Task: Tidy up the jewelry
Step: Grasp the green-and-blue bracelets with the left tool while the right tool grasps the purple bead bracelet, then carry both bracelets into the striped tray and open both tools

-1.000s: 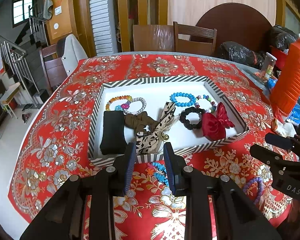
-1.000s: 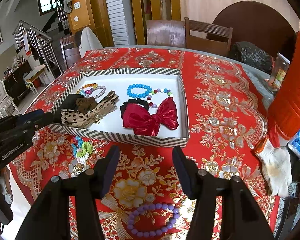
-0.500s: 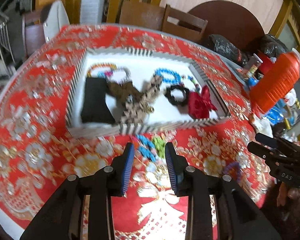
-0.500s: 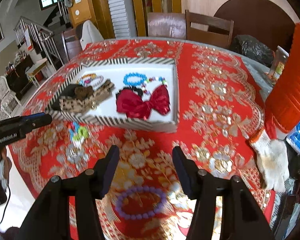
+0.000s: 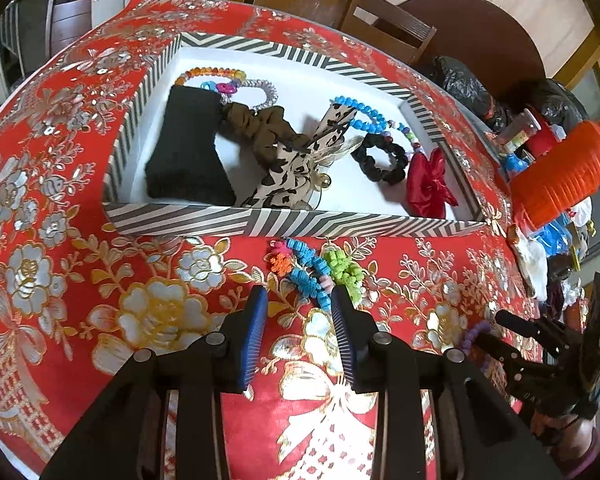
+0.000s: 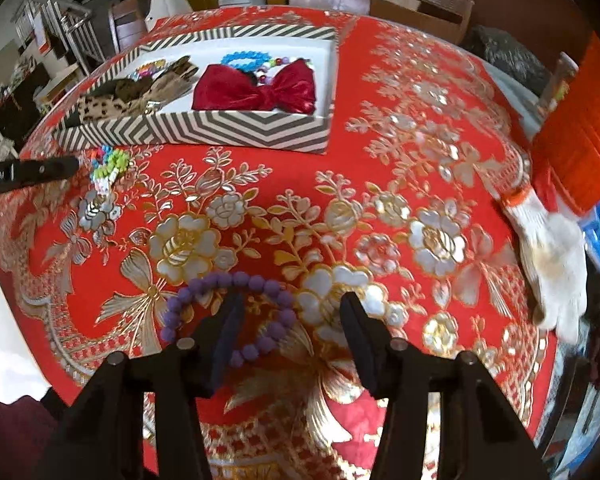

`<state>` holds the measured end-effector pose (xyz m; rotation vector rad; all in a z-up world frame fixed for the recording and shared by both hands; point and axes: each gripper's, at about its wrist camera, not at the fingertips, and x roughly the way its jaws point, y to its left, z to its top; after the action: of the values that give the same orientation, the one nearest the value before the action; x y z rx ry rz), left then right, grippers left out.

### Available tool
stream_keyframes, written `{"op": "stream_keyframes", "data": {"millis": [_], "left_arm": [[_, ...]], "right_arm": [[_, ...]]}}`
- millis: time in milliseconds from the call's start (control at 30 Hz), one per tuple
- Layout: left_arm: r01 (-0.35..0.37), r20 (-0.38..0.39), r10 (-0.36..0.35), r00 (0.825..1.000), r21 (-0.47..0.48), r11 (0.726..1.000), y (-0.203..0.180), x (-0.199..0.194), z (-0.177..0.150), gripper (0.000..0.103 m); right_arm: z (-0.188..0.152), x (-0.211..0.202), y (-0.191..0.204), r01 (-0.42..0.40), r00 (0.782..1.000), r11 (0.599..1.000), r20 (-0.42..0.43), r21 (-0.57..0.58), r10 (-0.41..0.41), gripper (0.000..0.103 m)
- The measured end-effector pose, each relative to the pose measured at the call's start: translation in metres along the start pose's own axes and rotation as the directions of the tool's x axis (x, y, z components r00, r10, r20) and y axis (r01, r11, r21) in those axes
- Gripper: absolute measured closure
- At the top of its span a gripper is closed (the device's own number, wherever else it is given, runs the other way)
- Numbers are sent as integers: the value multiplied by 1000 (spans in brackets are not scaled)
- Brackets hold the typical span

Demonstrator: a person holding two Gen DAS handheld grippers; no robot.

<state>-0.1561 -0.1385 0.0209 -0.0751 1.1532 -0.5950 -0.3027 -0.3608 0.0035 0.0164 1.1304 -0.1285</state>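
A striped tray (image 5: 188, 218) (image 6: 236, 130) on the red tablecloth holds a black pouch (image 5: 186, 148), bead bracelets, scrunchies, a leopard bow (image 5: 296, 164) and a red bow (image 5: 430, 184) (image 6: 256, 88). A multicoloured coil bracelet (image 5: 312, 270) (image 6: 110, 166) lies on the cloth just in front of the tray. My left gripper (image 5: 300, 320) is open and low, its fingertips at the bracelet's near end. A purple bead bracelet (image 6: 228, 312) (image 5: 472, 336) lies under my open right gripper (image 6: 290, 324); the left finger stands inside its ring.
An orange ribbed jug (image 5: 560, 172) (image 6: 580, 136) stands at the right with blue packets and black bags behind. A white work glove (image 6: 548, 248) lies near the right edge. Wooden chairs (image 6: 416, 0) stand beyond the far edge.
Both grippers have come down and forward toward the cloth. The left now reaches the coil bracelet; the right now straddles the purple bracelet's rim.
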Motion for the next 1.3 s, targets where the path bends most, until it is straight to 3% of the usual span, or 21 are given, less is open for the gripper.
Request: {"op": "stream_keyframes", "data": {"millis": [33,133,233,300,333,367,500,833,1033,1300], "left_arm": [[-9,3,9,1000,-1,1000,-1,2,1,68],[-45,27,45,999,-16,999,-3,9,7,68],[-52,33,54,998,-39,998,-1,15,13,68],[-46,36,48,998,-48,998,-1,17,15,72],[-24,34,26,999,-56,998,0,18,16,85],[-8,18,9,1000,-57,998,1,19,17,89],[30,22,-30,999,-32,999,-3,5,15,90],[84,159,-97,982,85,993,-34,-76,35,90],[58,223,-83,971,116,992,-44,-98,65,90],[-38,270,1,963,133,990,-48,-88,103,90]], "right_arm": [[0,0,2,-3,1000,1000,15,-14,3,55],[0,0,4,-29,999,999,35,-19,29,81],[2,0,6,-29,998,999,46,-27,30,93],[1,0,6,-41,998,999,48,-21,42,94],[2,-1,6,-51,997,999,52,-16,52,94],[2,-2,7,-58,997,998,58,-13,59,94],[6,-16,6,-80,991,997,108,-6,80,94],[32,-58,6,-110,970,994,215,-16,111,94],[61,-77,7,-86,958,995,269,-45,95,94],[109,-85,5,-84,946,995,310,-48,95,94]]}}
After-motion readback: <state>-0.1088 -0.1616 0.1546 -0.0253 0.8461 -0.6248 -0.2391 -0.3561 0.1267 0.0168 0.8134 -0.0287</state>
